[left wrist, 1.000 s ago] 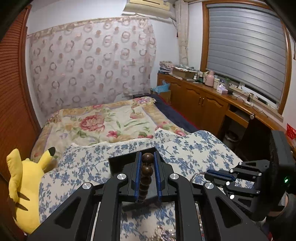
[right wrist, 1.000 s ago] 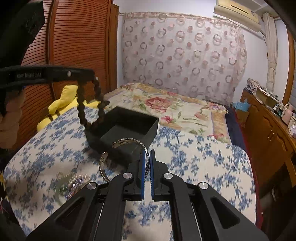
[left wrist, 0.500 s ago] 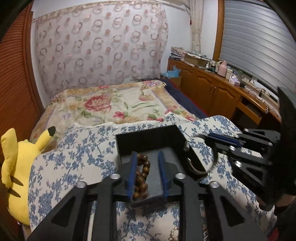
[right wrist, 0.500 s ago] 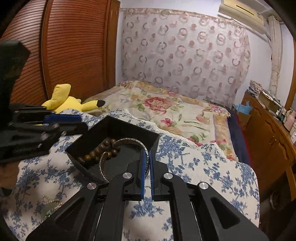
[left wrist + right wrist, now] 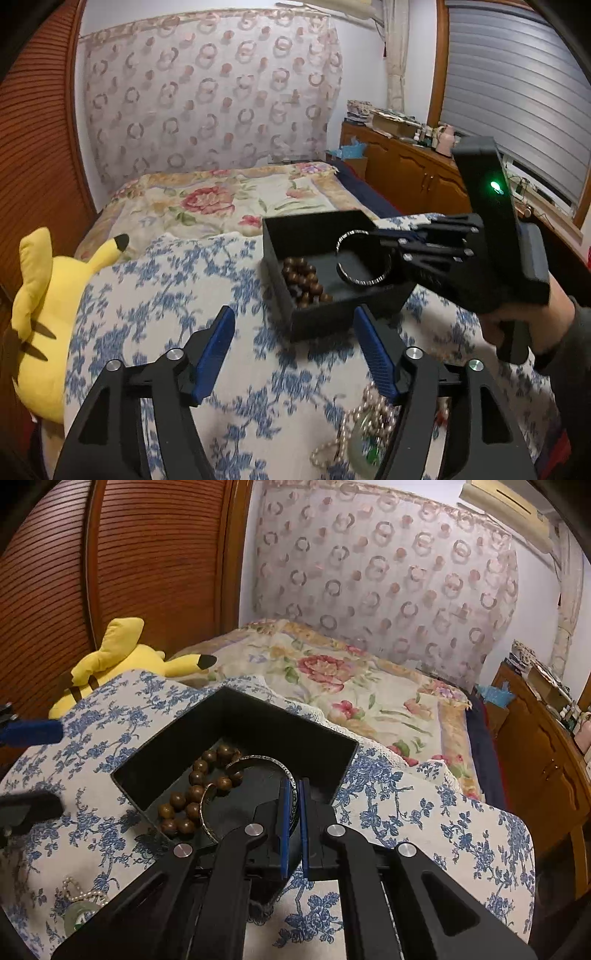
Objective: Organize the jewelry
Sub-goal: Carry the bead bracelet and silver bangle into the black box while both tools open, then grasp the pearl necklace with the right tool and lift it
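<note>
Right hand-held gripper point(image 5: 294, 794) pinches silver bangle point(image 5: 255, 762) directly over black box point(image 5: 236, 716), frame centre; ring plane roughly vertical. Left hand-held gripper point(image 5: 295, 350) spread wide, empty, nearer pearl necklace point(image 5: 354, 424) at lower right.

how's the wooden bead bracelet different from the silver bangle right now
The wooden bead bracelet is a loop of round brown beads; the silver bangle is one thin metal band with an open gap.

The bead bracelet lies loose on the floor of the black box, with nothing holding it; the bangle is clamped in the right tool, held over the box.

Both are wrist pieces, at the same box.
</note>
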